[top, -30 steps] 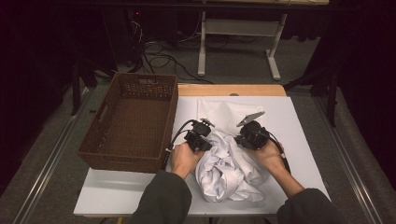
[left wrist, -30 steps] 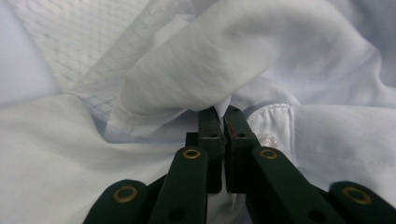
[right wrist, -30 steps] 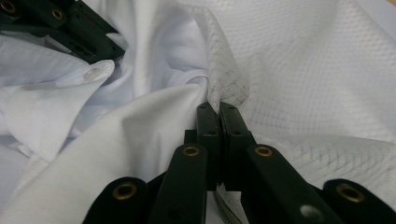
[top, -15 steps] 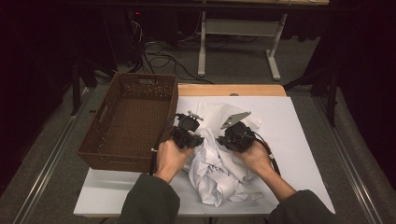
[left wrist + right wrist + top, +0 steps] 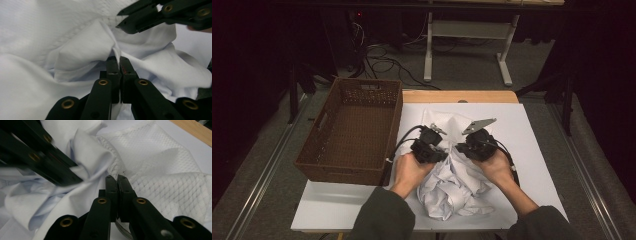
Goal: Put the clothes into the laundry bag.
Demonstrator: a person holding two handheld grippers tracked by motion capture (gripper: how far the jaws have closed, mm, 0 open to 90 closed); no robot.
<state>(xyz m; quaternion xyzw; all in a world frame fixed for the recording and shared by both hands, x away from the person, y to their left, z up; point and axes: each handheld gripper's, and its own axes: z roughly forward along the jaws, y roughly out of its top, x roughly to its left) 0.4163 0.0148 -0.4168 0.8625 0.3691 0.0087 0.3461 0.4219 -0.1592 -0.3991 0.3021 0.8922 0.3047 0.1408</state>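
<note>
Lifting the white garment [image 5: 452,185] cleanly calls for both grips to rise together and stay level, so the cloth hangs free between them instead of dragging its crumpled bulk across the white table top [image 5: 532,145]. I judge the work in hand to be raising the garment, perhaps to spread it or to carry it to the brown wicker basket [image 5: 349,132], which stands just left of the garment; either way the pinches should sit near one edge and draw apart gently, so that the folds fall open without the cloth slipping out.

The left gripper [image 5: 117,62] has its jaws pressed together on a fold of the cloth, pinched right at the tips. The right gripper [image 5: 117,181] is clamped the same way on a seam where the smooth cloth meets a mesh-textured part. Seen from above, the left hand [image 5: 409,170] and right hand [image 5: 497,167] sit side by side over the garment's near half, close to each other, forearms coming up from below, both grippers pointing forward and down into the cloth.
</note>
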